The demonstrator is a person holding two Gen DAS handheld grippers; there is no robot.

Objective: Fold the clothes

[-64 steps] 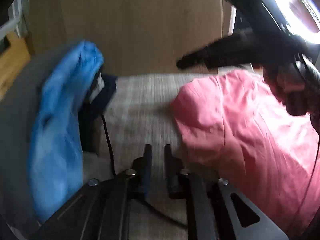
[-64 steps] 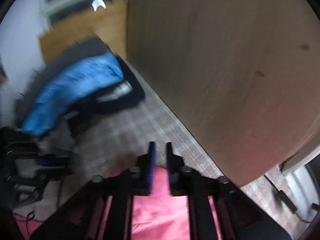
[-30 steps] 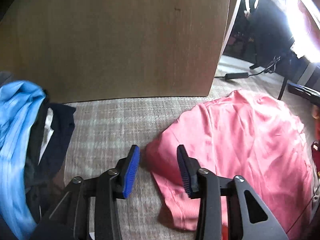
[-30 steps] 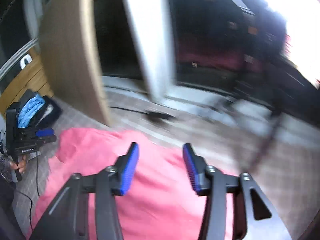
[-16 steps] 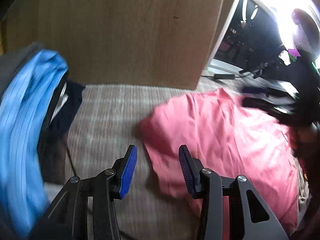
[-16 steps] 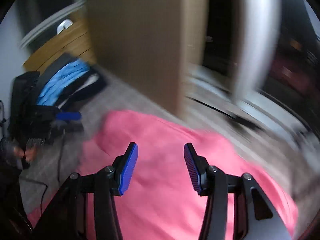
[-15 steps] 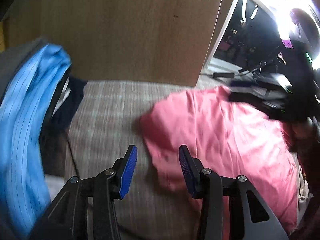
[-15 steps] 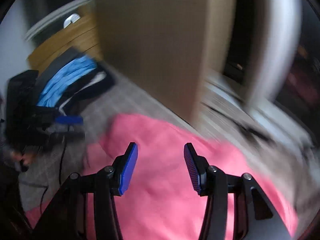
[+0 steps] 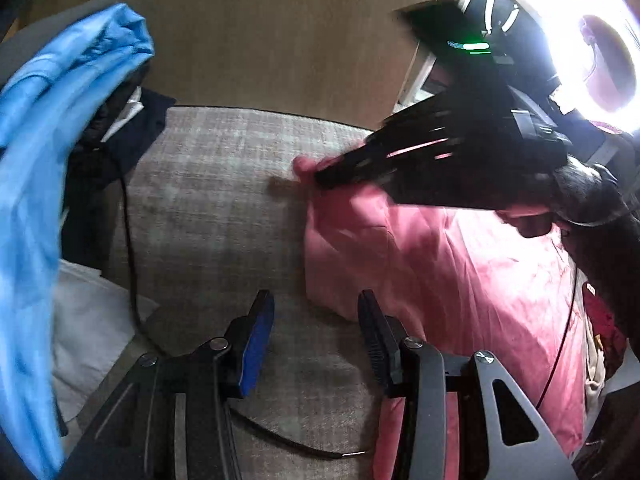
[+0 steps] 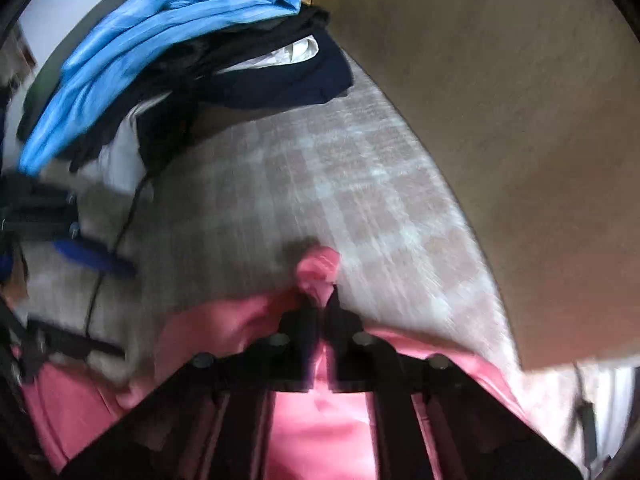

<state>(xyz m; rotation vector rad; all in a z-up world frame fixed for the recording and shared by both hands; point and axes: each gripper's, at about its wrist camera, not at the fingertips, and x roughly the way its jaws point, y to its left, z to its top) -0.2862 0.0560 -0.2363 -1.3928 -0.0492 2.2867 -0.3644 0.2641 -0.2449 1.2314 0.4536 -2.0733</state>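
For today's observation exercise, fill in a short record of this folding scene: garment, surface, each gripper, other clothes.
garment: pink shirt, spread out, one corner lifted
surface: checked grey cloth
right gripper: has just closed, shut on the pink shirt's corner
left gripper: open, over the cloth beside the shirt's edge, holding nothing
other clothes: blue garment on dark garments, off to the side

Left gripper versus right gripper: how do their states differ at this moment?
The right gripper has just been closing and is now shut on a bunched corner of the pink garment; the left gripper stands open with only the checked cover between its pads.
The right gripper grips at the garment's far corner; the left gripper hangs beside its near edge, holding nothing.
Both point down toward the same garment.
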